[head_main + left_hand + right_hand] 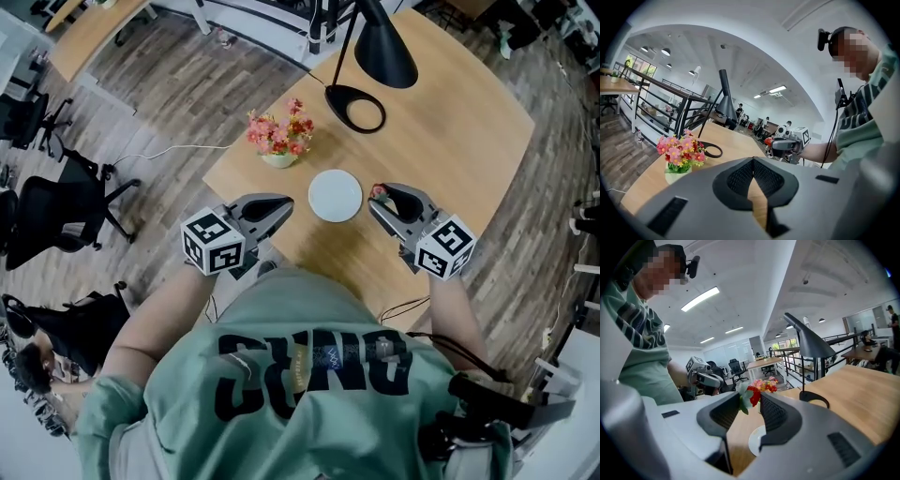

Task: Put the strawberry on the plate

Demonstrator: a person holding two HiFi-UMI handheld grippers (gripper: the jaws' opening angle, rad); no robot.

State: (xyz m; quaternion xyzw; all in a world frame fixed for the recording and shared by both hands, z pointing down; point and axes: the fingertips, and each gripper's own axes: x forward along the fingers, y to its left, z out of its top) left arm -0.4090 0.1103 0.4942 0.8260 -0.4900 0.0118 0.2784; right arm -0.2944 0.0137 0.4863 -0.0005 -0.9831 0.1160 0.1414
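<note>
The person stands at a light wooden table (450,141), bent over it, a gripper in each hand. The right gripper (380,199) has the strawberry (379,192) pinched between its two dark ribbed pads. In the right gripper view the red fruit (753,394) sits right at the tips, its green leaves (742,401) hanging to one side, and the jaws stand fairly wide around it. The fruit is held in the air just off the right edge of the white plate (335,195), not on it. From the right gripper's own camera the plate (756,442) lies low between the jaws, a little below the fruit.

The left gripper (284,206) hovers on the other side of the plate, near its left rim and clear of it. Its jaws are drawn together so the tips meet, with nothing between them; only bare tabletop shows through the slot behind the tips in the left gripper view (752,160).

Beyond the plate stands a small pale pot of pink and red flowers (279,136), and further back a black desk lamp (382,49) with a ring-shaped base (355,109). The plate is empty. Each gripper shows in the other's camera across the table, the right one (774,142) with the red fruit at its tip. Black office chairs (56,220) stand on the wood-plank floor (187,84) to the left of the table
</note>
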